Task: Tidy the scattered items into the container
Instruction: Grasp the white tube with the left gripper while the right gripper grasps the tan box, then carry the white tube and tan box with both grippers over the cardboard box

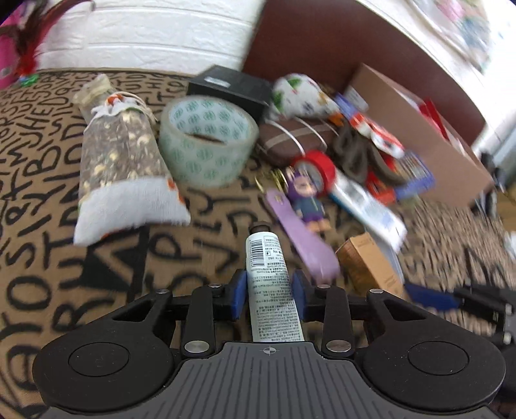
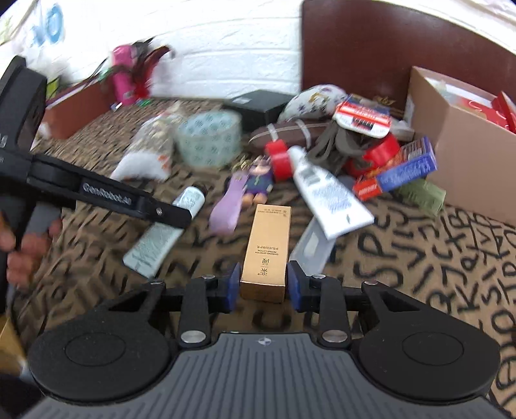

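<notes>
Pick-up step, both sides at once: the left tool (image 1: 269, 290) is clamped on a white tube (image 1: 269, 283) w/ barcode and fine print, unreadable; the right tool (image 2: 263, 287) is closed round a gold carton (image 2: 266, 251), its pads at the sides, "REPAIR LOTION" just legible. Both items lie low over the letter-print rug (image 1: 64, 274). Next, a lift and carry to the cardboard box (image 2: 467, 154) at far right is called for. "GenRobot.AI" is read on the left tool's arm.

White brick-pattern wall (image 1: 145, 29), dark brown panel (image 2: 387, 42), tan letter-printed carpet (image 1: 48, 154) in daylight
</notes>
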`<action>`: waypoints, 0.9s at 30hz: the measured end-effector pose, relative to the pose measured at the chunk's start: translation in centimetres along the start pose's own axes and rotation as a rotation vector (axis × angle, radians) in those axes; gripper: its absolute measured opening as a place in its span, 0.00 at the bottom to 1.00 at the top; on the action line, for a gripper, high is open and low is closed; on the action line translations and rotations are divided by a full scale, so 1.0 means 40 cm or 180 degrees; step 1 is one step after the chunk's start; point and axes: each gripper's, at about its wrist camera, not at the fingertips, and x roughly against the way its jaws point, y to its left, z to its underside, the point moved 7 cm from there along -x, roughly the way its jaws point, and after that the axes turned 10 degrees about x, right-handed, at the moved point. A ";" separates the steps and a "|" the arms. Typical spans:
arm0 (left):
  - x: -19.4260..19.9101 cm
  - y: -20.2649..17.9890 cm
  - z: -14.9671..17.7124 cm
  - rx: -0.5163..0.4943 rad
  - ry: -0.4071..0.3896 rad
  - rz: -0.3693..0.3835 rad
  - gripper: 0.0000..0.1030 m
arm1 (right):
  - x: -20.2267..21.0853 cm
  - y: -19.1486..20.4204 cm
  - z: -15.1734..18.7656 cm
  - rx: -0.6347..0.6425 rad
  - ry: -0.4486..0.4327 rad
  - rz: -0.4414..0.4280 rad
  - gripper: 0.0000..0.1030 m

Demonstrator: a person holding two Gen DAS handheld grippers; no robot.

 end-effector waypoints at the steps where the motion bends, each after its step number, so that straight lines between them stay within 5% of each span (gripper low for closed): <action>1: 0.007 0.000 0.009 -0.0058 0.0033 -0.0009 0.32 | 0.011 0.006 0.008 0.0052 0.0025 -0.0036 0.34; 4: 0.009 -0.010 0.017 -0.0109 0.0051 -0.0034 0.55 | 0.013 0.010 0.014 0.0086 0.0102 -0.0001 0.36; 6: -0.004 -0.025 0.013 -0.0175 0.0012 -0.0059 0.61 | -0.001 0.008 0.007 0.0046 0.0086 0.0063 0.36; 10: -0.022 -0.046 0.014 -0.0411 -0.0051 -0.0169 0.59 | -0.029 0.016 -0.013 0.0076 0.0037 0.0064 0.37; 14: -0.008 -0.044 0.023 -0.0544 0.0004 -0.0179 0.34 | -0.051 0.022 -0.016 0.0155 0.0098 0.0035 0.33; 20: -0.011 -0.049 0.035 -0.0627 0.0003 -0.0120 0.53 | -0.069 0.016 -0.010 0.0052 0.0110 -0.0061 0.34; 24: -0.025 -0.073 0.054 -0.1052 -0.0116 -0.0238 0.48 | -0.078 0.013 -0.012 -0.0024 0.0078 -0.0073 0.34; 27: -0.024 -0.075 0.055 -0.1037 -0.0147 -0.0251 0.48 | -0.079 0.012 -0.009 -0.0006 0.0034 -0.0089 0.34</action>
